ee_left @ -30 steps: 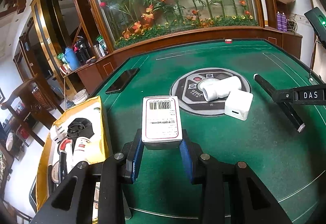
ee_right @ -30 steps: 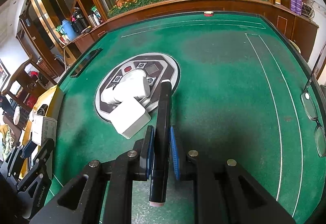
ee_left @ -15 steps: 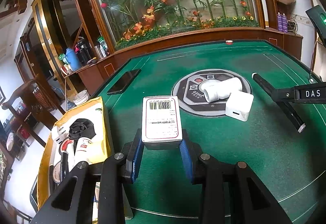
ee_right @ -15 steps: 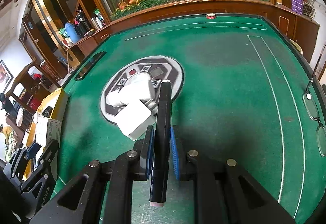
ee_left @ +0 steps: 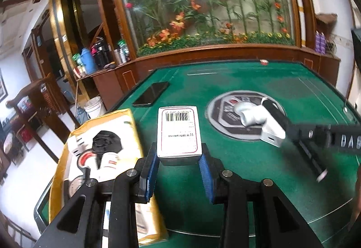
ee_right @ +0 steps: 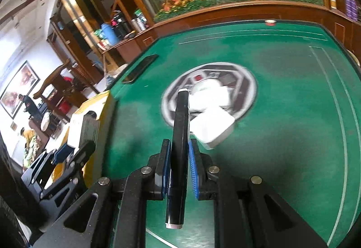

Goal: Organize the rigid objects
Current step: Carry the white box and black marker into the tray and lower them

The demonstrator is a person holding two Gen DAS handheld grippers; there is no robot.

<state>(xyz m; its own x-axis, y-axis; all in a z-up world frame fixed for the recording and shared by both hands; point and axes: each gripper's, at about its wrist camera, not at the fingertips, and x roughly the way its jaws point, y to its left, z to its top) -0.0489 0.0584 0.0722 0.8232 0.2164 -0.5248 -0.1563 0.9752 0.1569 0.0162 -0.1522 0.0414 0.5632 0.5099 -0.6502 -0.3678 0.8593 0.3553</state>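
Observation:
My left gripper (ee_left: 179,157) is shut on a white box with a barcode label (ee_left: 179,130), held above the green table near its left edge. My right gripper (ee_right: 179,151) is shut on a black marker (ee_right: 179,126) that points forward between its blue pads. In the left wrist view the right gripper (ee_left: 327,135) and its marker (ee_left: 279,116) hang over a white charger block (ee_left: 271,134) and a white cylinder-shaped piece (ee_left: 250,116). An open yellow carton (ee_left: 101,135) with several items stands just left of the table.
The white pieces lie on a round control panel (ee_right: 243,81) set in the green felt table (ee_right: 293,101). A dark phone (ee_left: 151,94) lies at the table's left edge. A small red object (ee_right: 270,22) sits by the far rim. Chairs and shelves stand to the left.
Both grippers have shifted left and risen slightly with their loads. In the left wrist view the right gripper's marker now overlaps the white charger block instead of lying to its right.

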